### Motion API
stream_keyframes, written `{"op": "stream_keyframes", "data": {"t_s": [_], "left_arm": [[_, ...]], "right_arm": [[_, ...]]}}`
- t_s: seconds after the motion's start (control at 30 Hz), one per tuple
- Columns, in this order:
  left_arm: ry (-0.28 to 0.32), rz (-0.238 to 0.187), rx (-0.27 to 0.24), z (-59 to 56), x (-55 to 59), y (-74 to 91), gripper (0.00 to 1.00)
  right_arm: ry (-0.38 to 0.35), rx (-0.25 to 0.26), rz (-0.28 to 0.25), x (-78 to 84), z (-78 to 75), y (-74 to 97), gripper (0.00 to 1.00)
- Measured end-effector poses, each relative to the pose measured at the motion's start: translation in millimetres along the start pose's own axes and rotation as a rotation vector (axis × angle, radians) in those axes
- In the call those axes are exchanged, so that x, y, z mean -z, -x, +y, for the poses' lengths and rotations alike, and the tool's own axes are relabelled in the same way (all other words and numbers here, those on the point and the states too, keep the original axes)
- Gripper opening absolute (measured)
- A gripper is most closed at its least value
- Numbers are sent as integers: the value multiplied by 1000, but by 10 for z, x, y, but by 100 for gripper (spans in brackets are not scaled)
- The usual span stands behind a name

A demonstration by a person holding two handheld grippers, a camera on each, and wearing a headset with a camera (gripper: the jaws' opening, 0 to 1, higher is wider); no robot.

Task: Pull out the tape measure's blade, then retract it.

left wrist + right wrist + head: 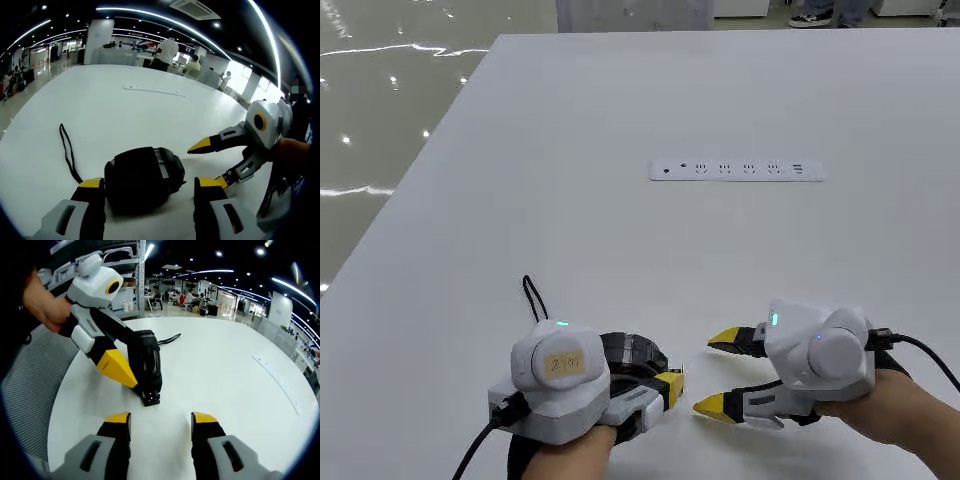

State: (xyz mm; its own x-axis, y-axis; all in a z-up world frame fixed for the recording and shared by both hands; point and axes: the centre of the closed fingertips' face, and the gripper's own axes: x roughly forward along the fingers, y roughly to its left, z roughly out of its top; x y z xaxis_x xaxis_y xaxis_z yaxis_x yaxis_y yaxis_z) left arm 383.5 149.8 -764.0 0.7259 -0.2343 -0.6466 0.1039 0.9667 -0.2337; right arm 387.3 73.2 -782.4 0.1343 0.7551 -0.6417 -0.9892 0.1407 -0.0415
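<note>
White tabletop (pixel 620 120) takes up most of the head view, with glossy floor (pixel 380 100) along the upper left of the frame. At the lower left a thin black cord (pixel 533 297) lies looped on the surface and runs down toward the left gripper (pixel 648 368). That gripper's yellow-tipped jaws reach to the right, one on each side of the black tape measure (pixel 632 350), which rests on the tabletop at the lower centre. In the left gripper view the jaw at the left of the frame lies against the tape measure's case, while a sliver of white shows between the case and the other jaw, so I cannot tell whether it is truly clamped. Just right of it in the head view, the right gripper (pixel 718 372) points back toward the tape measure, its jaws spread apart with nothing between them and their tips near the case without touching it. In the right gripper view the tape measure's lower end faces those parted jaws. A flat white power strip (pixel 736 170) lies well apart, toward the upper right of the head view.
</note>
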Motion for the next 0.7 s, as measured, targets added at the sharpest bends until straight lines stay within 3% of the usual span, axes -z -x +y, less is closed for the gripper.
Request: {"op": "stream_keyframes", "data": {"t_s": [0.07,0.13,0.3,0.5,0.7], "left_arm": [[-51,-18,71,-16,36,45,71],[-111,-37,100,-10,26,73,73],[-151,-63,167,55,53,145,79],[-230,-94,210,175,77,239,83],[-300,-121,245,212,93,314,86]], "right_arm": [[-48,31,-29,56,-34,144,52],[-60,43,-38,88,-43,204,55],[-66,64,-48,194,-38,346,61],[-102,93,-75,318,-15,535,66],[-156,134,-94,493,-2,726,69]]}}
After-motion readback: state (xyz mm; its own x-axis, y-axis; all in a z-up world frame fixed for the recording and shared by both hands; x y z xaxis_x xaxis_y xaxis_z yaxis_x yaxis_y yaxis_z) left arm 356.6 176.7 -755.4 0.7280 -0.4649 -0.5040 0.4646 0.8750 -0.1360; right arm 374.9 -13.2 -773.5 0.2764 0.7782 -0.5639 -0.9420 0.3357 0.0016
